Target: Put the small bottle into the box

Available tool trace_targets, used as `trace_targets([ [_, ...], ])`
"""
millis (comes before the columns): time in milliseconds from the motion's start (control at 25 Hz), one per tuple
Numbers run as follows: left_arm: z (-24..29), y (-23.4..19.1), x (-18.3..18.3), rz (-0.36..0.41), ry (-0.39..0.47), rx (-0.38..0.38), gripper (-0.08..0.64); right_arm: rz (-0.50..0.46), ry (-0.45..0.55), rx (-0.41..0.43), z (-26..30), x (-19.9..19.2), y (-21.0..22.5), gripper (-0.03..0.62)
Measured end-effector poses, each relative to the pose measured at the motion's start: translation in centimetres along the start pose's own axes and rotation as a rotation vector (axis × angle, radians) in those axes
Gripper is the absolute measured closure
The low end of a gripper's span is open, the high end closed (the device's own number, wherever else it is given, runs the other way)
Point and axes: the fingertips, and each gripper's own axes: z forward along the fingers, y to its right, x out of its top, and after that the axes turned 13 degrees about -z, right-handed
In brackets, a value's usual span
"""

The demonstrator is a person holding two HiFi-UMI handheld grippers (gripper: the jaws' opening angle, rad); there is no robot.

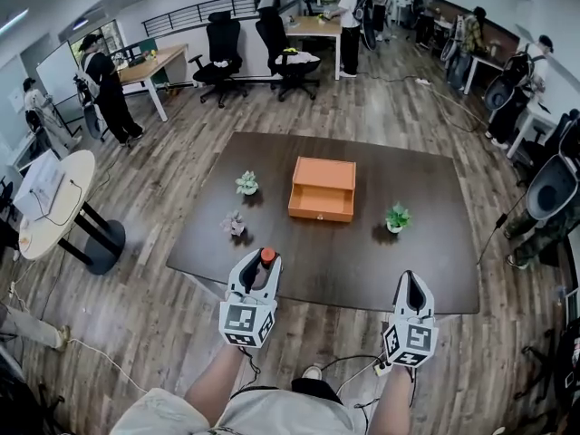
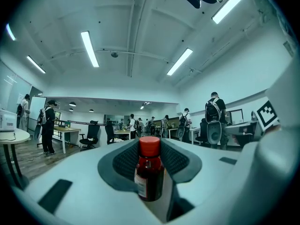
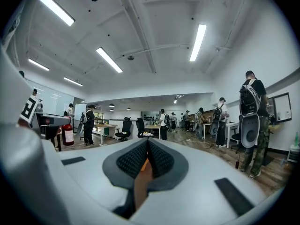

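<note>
Red-capped, the small bottle [image 2: 149, 172] stands clamped in my left gripper [image 1: 261, 263], on the near side of the orange box [image 1: 322, 188], well apart from it; my right gripper [image 1: 412, 284] is pinched together, empty.

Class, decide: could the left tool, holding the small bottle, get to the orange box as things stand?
Probably yes. The left tool holds the small bottle at the near edge of the table; bare tabletop leads to the box, with the plants off to the sides.
</note>
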Motion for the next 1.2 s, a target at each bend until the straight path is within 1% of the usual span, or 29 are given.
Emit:
trace_targets([
  [200, 2.2, 1.0, -0.2, -0.003, 0.000, 0.006, 0.422, 0.008, 0.016, 0.006, 1.7, 0.1, 1.9, 0.591],
  [440, 4.5, 0.4, -0.3, 0.002, 0.008, 0.013, 0.422, 0.002, 0.023, 0.017, 4.4, 0.1, 2.4, 0.591],
  [560, 6.5, -0.4, -0.7, -0.006, 0.009, 0.010, 0.422, 0.011, 0.051, 0.035, 6.2, 0.2, 2.3, 0.591],
  [680, 9.1, -1.6, -1.3, -0.025, 0.009, 0.008, 0.422, -0.021, 0.057, 0.054, 8.6, 0.2, 1.9, 0.591],
  [840, 13.0, -3.7, -1.5, -0.043, 0.019, 0.003, 0.422, -0.050, 0.054, 0.041, 12.4, 1.1, 2.1, 0.591],
  [1000, 17.2, -5.7, 0.0, -0.046, 0.056, -0.018, 0.422, -0.074, 0.074, 0.009, 16.8, 3.0, 3.1, 0.591],
  [1200, 21.2, -8.6, 2.4, -0.005, 0.099, -0.019, 0.422, -0.102, 0.104, -0.001, 22.2, 5.0, 3.1, 0.591],
])
